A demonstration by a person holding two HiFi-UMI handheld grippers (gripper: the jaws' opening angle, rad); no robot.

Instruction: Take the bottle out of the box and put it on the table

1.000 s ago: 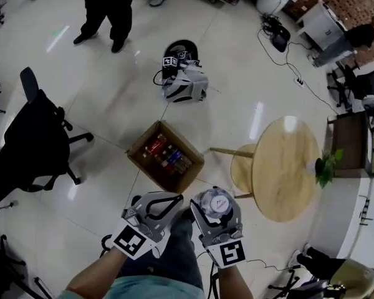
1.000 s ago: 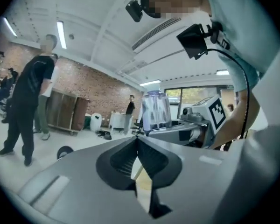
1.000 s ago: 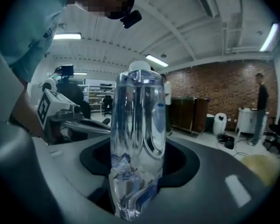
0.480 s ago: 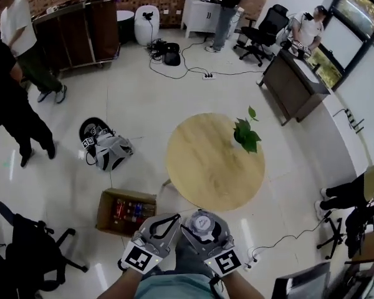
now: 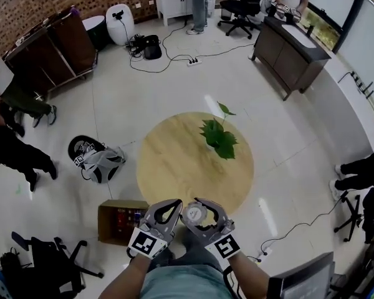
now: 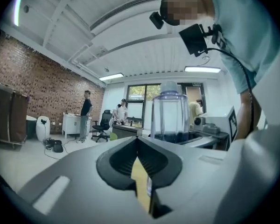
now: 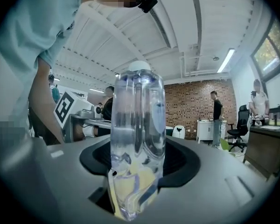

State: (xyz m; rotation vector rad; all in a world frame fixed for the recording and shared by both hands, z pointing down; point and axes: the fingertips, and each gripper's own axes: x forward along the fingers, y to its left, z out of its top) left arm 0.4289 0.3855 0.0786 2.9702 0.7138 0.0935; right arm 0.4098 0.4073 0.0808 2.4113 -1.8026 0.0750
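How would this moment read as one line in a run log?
right tool: grips clear bottle upright | left tool: shut, empty | box: on floor | table: ahead, bears plant, no bottle yet

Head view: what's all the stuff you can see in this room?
table: 1, light wood, round, middle of the floor
plant: 1, green, on the table
box: 1, brown cardboard, floor left of the table, bottles inside
bag: 1, grey, floor beyond the box
chairs: at least 2, black, top and bottom left
desk: 1, dark brown, upper right
people: at least four, room edges
bottle: 1, clear, held upright
left gripper: 1, grey, shut, empty
right gripper: 1, grey, shut on the bottle
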